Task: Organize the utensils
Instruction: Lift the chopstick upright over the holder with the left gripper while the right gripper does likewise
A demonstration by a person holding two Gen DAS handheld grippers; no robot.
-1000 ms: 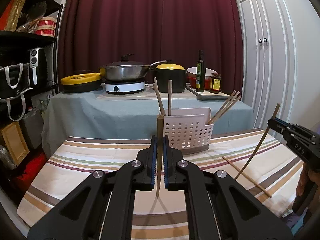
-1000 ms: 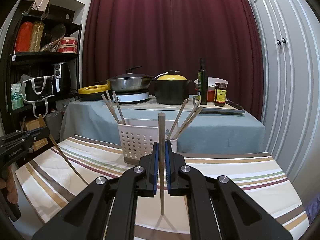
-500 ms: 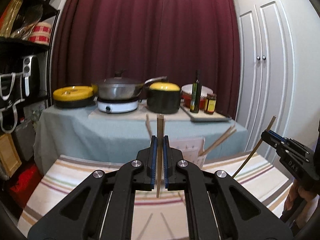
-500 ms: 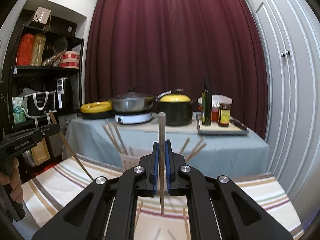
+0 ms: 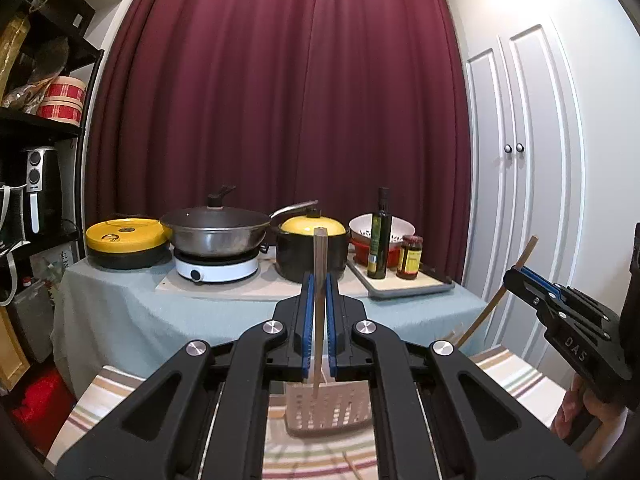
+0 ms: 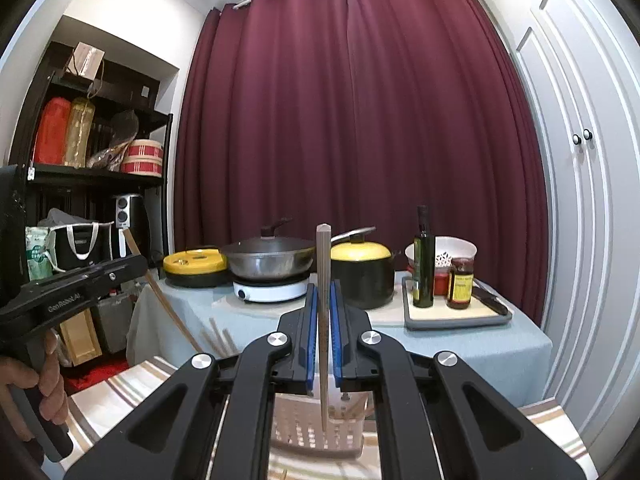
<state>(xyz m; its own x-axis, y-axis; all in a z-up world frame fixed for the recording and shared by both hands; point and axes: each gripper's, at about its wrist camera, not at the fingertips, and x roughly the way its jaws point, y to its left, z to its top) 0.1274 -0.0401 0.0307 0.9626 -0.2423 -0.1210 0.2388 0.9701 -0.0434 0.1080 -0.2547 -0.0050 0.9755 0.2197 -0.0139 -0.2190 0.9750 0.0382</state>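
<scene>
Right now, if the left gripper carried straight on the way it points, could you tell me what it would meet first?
Probably the black pot with the yellow lid on the far table, dead ahead of the left gripper and its chopstick. The white basket sits lower; depth is unclear.

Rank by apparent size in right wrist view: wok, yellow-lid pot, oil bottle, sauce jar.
1. wok
2. yellow-lid pot, close to the wok
3. oil bottle, tall but narrow
4. sauce jar
All sit at similar distance, so nearness hardly skews it.
</scene>
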